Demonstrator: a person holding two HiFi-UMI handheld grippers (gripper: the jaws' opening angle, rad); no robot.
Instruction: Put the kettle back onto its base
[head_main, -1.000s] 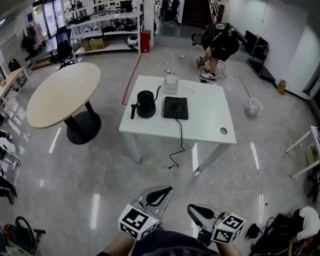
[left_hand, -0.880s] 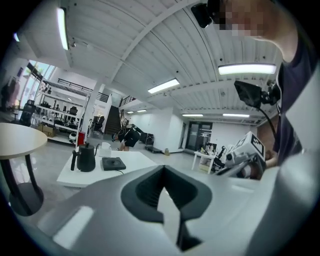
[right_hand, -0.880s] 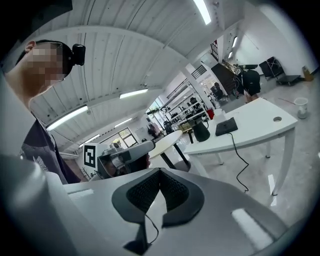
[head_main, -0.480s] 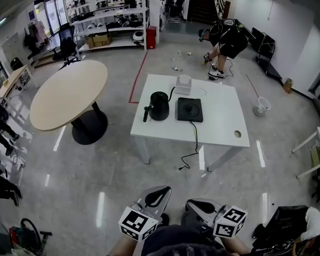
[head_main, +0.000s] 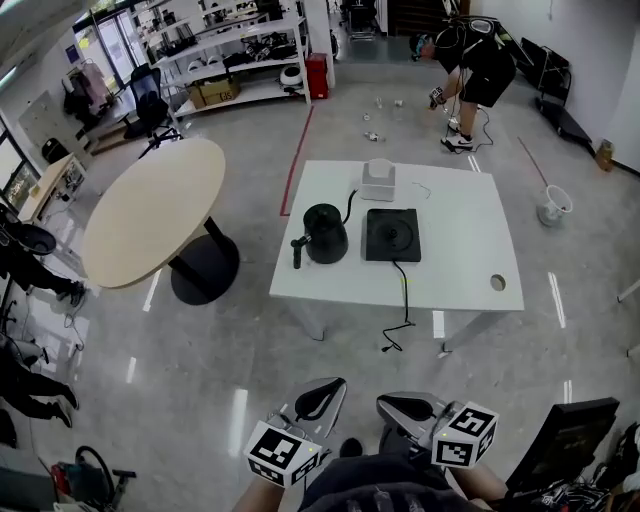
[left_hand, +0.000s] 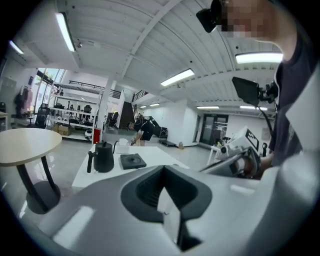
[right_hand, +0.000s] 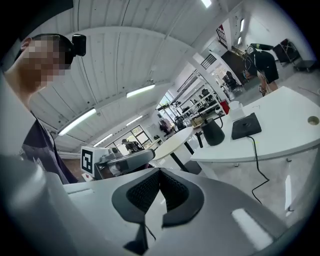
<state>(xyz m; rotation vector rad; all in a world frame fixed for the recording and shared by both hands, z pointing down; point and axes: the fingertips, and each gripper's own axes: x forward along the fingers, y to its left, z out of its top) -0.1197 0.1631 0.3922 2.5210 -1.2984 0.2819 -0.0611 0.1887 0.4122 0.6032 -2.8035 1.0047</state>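
The black kettle (head_main: 325, 235) stands on the white table (head_main: 450, 270), left of its flat black base (head_main: 392, 235), a small gap apart, handle toward the left. A cord runs from the base over the table's front edge. Both grippers are low in the head view, far short of the table: my left gripper (head_main: 318, 398) and my right gripper (head_main: 405, 408), each shut with nothing between the jaws. The left gripper view shows the kettle (left_hand: 103, 157) and base (left_hand: 132, 160) far ahead. In the right gripper view the kettle (right_hand: 212, 134) and base (right_hand: 246, 126) are distant too.
A white box (head_main: 378, 180) sits behind the base. A round beige table (head_main: 155, 210) stands left of the white table. A person (head_main: 470, 50) bends over at the back, a bucket (head_main: 553, 205) is on the floor to the right, and shelves (head_main: 230, 60) line the far wall.
The view has advanced toward the white table, which now looks larger and sits further right. Both grippers have travelled forward with it, still shut and empty.
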